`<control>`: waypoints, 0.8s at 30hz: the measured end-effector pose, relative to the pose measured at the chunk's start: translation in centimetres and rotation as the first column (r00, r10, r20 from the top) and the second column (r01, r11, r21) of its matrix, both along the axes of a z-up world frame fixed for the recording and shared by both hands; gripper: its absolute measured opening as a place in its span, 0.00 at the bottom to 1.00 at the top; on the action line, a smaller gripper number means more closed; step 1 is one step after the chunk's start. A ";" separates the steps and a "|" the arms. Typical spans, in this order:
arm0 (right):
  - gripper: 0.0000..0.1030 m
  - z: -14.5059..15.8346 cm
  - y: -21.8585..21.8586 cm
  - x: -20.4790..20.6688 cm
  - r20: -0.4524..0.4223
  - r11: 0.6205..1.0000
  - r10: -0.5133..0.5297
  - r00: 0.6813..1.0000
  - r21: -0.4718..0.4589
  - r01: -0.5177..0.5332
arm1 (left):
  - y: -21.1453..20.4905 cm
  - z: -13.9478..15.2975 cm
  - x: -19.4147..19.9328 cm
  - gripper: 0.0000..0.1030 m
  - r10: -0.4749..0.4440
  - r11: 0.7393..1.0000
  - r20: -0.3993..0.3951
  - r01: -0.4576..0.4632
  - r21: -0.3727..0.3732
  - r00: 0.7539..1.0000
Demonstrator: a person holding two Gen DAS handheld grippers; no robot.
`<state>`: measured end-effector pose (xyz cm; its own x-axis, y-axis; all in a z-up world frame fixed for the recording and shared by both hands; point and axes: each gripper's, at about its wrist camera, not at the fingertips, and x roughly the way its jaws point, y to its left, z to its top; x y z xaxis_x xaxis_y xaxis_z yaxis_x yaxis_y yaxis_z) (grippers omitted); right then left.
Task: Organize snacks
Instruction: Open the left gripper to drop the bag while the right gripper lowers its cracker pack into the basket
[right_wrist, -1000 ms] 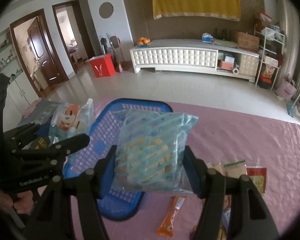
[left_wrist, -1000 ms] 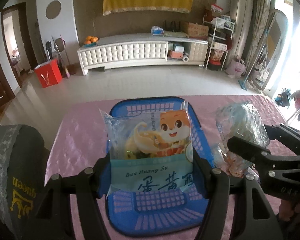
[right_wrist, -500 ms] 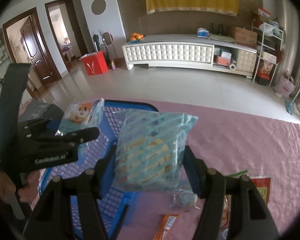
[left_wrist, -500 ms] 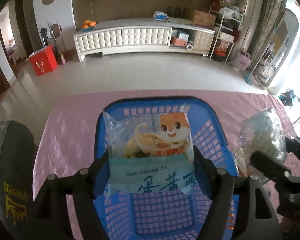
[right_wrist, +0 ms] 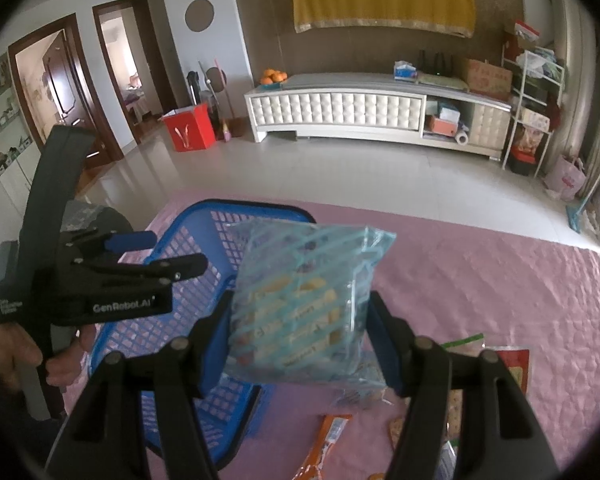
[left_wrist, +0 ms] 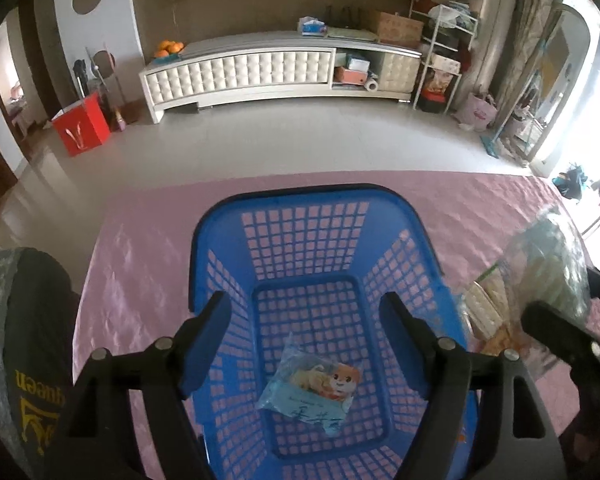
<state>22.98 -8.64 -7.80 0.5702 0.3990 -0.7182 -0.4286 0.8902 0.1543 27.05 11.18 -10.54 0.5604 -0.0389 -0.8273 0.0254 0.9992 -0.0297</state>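
Observation:
A blue plastic basket (left_wrist: 404, 248) stands on the pink table. A light blue snack pack with a cartoon squirrel (left_wrist: 314, 392) lies on its floor. My left gripper (left_wrist: 306, 316) is open and empty above the basket; it also shows in the right wrist view (right_wrist: 172, 252). My right gripper (right_wrist: 300, 320) is shut on a blue-striped clear bag of snacks (right_wrist: 304, 304), held just right of the basket (right_wrist: 188, 236). That bag also shows at the right of the left wrist view (left_wrist: 548, 272).
Several loose snack packs (right_wrist: 460, 384) lie on the pink tablecloth (right_wrist: 500, 280) right of the basket, an orange one (right_wrist: 324, 444) among them. A dark chair back (left_wrist: 24, 340) stands at the table's left. The floor and a white cabinet (left_wrist: 260, 72) lie beyond.
My left gripper opened and the squirrel pack dropped onto the basket floor. The left gripper rose above the basket. My right gripper kept its bag and shifted slightly toward the basket.

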 end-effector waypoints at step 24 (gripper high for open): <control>0.66 -0.2 9.7 3.4 -0.069 0.986 0.126 0.990 -0.101 -0.133 | 8.8 2.1 -3.2 0.84 0.116 0.993 0.062 -0.116 -0.007 0.991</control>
<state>26.41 1.05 -7.99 0.4716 0.3871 -0.7923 -0.5338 0.8405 0.0928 23.84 20.00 -8.47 0.6119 0.0272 -0.7905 -0.0891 0.9954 -0.0348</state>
